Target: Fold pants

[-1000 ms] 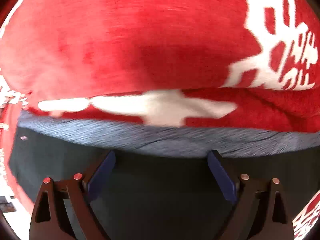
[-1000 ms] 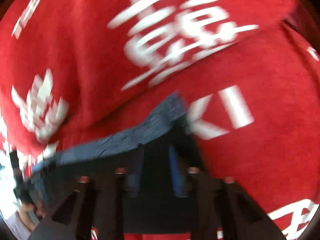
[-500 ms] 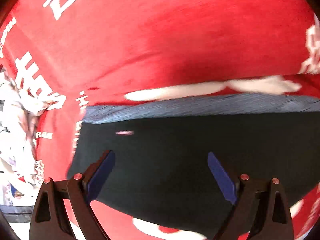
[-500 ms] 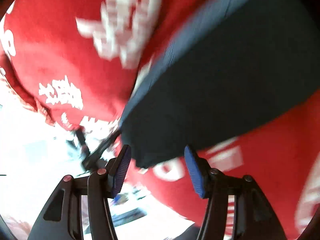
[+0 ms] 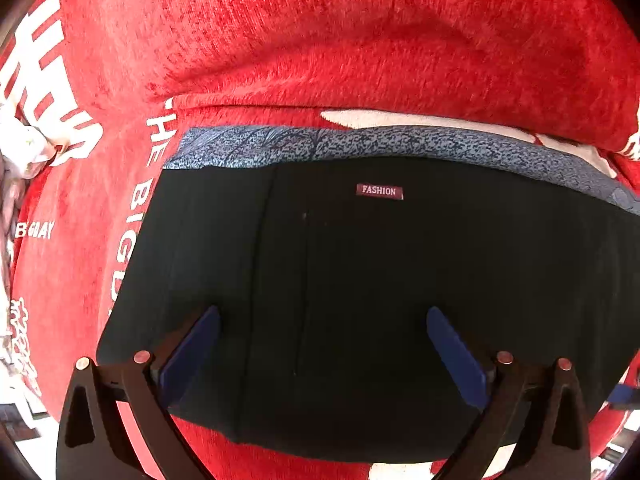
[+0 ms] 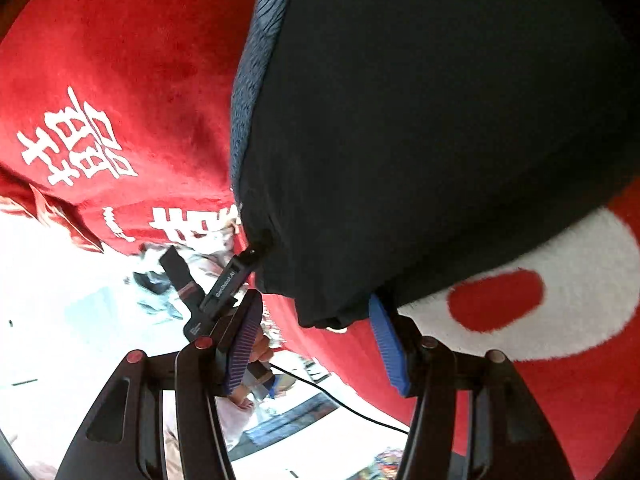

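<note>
The black pants [image 5: 360, 300] lie folded on a red blanket [image 5: 320, 40], grey waistband [image 5: 400, 146] at the far edge. The left gripper [image 5: 322, 344] hovers above them, fingers wide apart, empty. The right gripper [image 6: 316, 340] is open too; one finger [image 6: 386, 344] seems to touch a corner.

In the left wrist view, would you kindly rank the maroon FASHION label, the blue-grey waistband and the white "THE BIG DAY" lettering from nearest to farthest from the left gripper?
1. Maroon FASHION label, on the black pants, straight ahead.
2. Speckled blue-grey waistband, just beyond the label.
3. White "THE BIG DAY" lettering on the red blanket, off to the left; its rank against the waistband is too close to call.
</note>
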`<action>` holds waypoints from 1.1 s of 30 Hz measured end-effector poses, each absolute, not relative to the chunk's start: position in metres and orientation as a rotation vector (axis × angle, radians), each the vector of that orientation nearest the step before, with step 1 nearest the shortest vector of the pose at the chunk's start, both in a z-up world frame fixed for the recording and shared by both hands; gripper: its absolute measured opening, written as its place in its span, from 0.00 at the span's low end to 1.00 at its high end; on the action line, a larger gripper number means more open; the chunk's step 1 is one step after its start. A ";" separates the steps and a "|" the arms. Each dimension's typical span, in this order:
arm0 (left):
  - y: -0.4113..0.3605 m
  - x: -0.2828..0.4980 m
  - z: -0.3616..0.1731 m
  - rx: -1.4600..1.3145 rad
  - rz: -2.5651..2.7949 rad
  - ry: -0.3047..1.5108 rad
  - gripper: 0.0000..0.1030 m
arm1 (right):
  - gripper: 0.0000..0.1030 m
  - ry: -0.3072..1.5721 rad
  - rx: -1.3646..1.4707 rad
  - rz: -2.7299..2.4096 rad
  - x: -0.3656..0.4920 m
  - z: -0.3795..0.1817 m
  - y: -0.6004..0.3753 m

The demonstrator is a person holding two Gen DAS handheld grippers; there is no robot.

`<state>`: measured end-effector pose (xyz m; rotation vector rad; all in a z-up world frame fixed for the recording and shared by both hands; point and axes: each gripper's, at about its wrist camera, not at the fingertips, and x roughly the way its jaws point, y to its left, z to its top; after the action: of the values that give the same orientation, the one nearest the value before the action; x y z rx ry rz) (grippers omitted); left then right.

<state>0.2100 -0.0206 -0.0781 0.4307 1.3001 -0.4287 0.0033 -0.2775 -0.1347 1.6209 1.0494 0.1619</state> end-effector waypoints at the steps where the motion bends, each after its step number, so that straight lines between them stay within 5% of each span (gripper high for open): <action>1: -0.020 0.209 -0.078 0.426 -0.433 1.297 1.00 | 0.59 1.056 1.615 0.147 0.004 -0.137 -0.280; 3: -0.020 0.206 -0.076 0.434 -0.437 1.292 1.00 | 0.56 1.067 1.612 0.136 0.012 -0.139 -0.282; 5: -0.017 0.203 -0.073 0.447 -0.445 1.290 1.00 | 0.09 1.119 1.543 0.086 0.028 -0.131 -0.284; 13: -0.018 0.192 -0.060 0.478 -0.422 1.304 1.00 | 0.08 1.195 1.382 0.024 0.005 -0.128 -0.267; 16: -0.029 0.175 -0.044 0.514 -0.473 1.291 1.00 | 0.23 1.241 1.372 0.001 -0.012 -0.115 -0.279; 20: -0.066 0.138 -0.024 0.502 -0.617 1.254 1.00 | 0.23 1.209 1.157 -0.103 -0.036 -0.063 -0.324; 33: -0.115 0.069 -0.065 0.541 -0.640 1.302 1.00 | 0.27 1.278 0.708 -0.326 -0.024 -0.057 -0.352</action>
<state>0.0689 -0.1154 -0.0654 0.5412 1.3020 -0.6403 -0.0243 -0.3521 -0.0575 0.7083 1.2783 -0.3263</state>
